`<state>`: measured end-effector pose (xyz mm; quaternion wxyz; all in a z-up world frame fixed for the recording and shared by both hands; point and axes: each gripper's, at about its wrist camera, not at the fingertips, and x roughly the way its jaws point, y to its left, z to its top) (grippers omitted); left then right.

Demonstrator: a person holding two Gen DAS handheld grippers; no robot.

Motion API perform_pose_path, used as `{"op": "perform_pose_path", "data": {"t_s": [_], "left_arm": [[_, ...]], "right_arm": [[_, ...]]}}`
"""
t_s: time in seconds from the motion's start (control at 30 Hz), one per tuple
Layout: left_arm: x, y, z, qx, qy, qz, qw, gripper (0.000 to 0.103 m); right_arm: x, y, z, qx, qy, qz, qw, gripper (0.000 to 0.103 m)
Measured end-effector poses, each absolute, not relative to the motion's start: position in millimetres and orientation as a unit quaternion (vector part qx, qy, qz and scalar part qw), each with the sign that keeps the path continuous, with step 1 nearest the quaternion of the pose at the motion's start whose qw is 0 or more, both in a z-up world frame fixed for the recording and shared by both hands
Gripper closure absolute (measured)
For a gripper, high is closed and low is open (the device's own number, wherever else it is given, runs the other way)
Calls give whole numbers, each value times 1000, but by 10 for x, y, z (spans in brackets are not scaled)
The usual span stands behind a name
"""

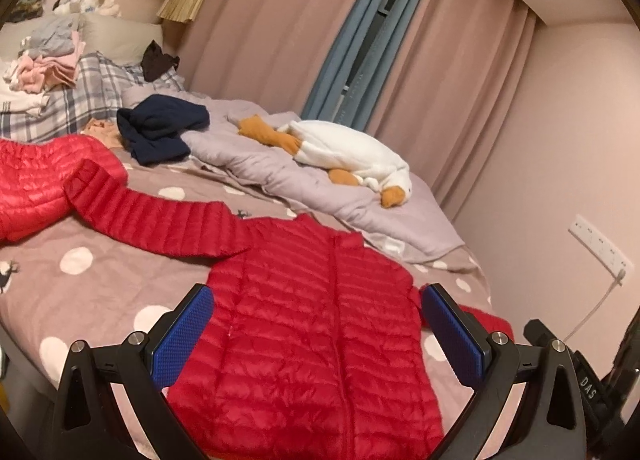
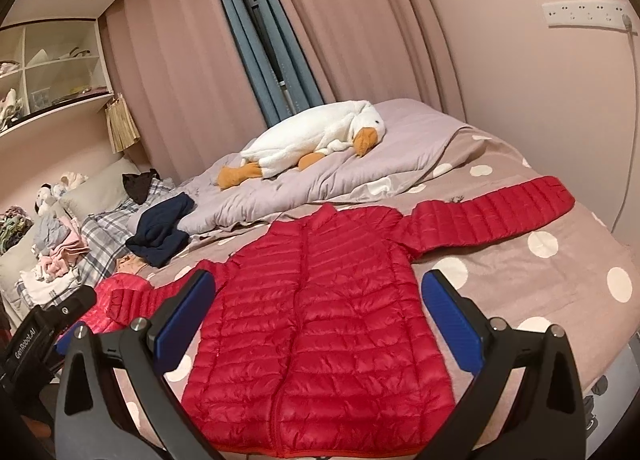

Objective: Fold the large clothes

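Note:
A red quilted puffer jacket (image 1: 312, 324) (image 2: 320, 308) lies flat, front up and zipped, on the polka-dot bedspread (image 1: 100, 292) (image 2: 520, 284). Its left sleeve (image 1: 160, 220) stretches out toward a second, pinker red puffer (image 1: 36, 180) (image 2: 116, 296). The other sleeve (image 2: 492, 216) lies out straight to the right. My left gripper (image 1: 318, 296) is open above the jacket's chest, blue pads (image 1: 184, 336) wide apart with nothing between them. Over the jacket's body, my right gripper (image 2: 318, 284) hangs open and empty too. The left gripper's black body (image 2: 36, 332) shows at the right wrist view's lower left.
A white plush goose (image 1: 348, 148) (image 2: 316, 136) lies on a crumpled lilac duvet (image 1: 280, 176) (image 2: 320, 184). A navy garment (image 1: 160, 132) (image 2: 164, 228), a plaid pillow (image 1: 80, 96) and stacked folded clothes (image 1: 44, 68) sit near the headboard. Curtains (image 1: 280, 28) and a wall with a socket strip (image 1: 600, 248) border the bed.

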<state>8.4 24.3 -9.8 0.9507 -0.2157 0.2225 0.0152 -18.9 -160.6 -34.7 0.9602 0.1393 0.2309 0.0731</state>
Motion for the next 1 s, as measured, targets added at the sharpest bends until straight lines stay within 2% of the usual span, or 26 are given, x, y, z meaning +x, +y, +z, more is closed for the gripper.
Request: {"op": "perform_pose_path", "data": {"t_s": [1.0], "left_arm": [[93,414,-134,-294,222,6,930,0]], "right_arm": [[-268,-1877,-346,139,226,38,963,0]]}}
